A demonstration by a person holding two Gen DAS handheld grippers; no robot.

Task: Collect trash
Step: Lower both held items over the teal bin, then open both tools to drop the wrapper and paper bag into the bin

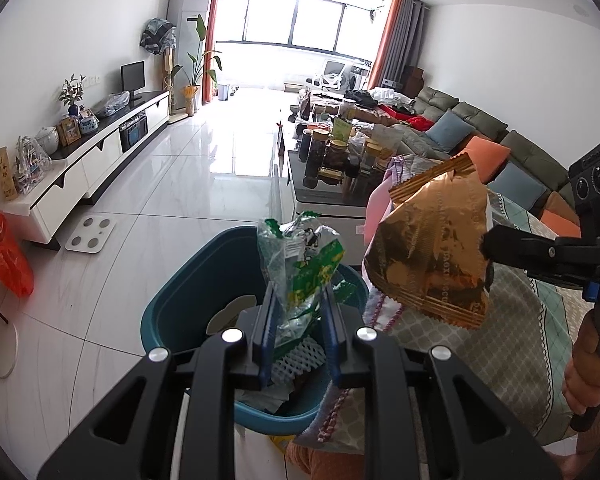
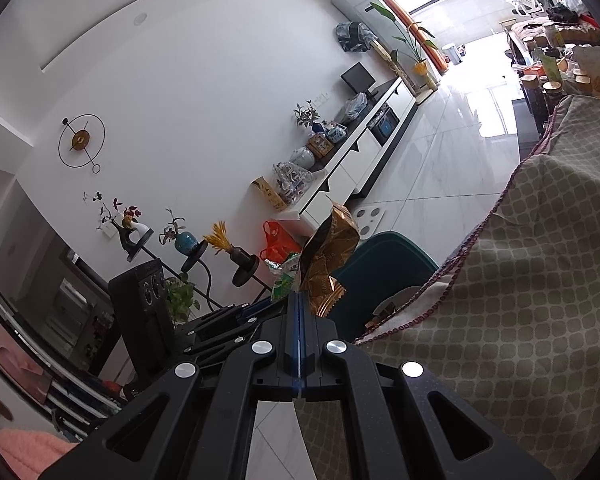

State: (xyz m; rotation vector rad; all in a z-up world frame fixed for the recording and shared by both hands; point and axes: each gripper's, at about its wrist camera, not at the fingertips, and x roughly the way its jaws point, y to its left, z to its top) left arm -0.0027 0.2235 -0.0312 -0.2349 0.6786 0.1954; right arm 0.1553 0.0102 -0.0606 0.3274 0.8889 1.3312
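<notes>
Two wrappers held over the teal bin, one in each gripper.

Left gripper (image 1: pixel 300 300) fingers (image 1: pixel 269 320) clamp a crumpled green-and-clear wrapper (image 1: pixel 300 264), directly above the teal bin (image 1: pixel 180 312); bin already holds white foam netting (image 1: pixel 296 360) and paper scraps. Right gripper (image 2: pixel 299 300) fingers pressed fully together on the edge of a gold foil wrapper (image 1: pixel 432 256), which hangs just right of the green one, near the bin's right rim. A hand (image 1: pixel 588 368) grips the right gripper's handle. Patterned cloth (image 1: pixel 480 344) lies right of the bin, touching its rim. Far behind: cluttered desk (image 1: pixel 336 204) with jars, a sofa (image 1: pixel 480 128). White tile floor (image 1: pixel 160 200) around the bin.
</notes>
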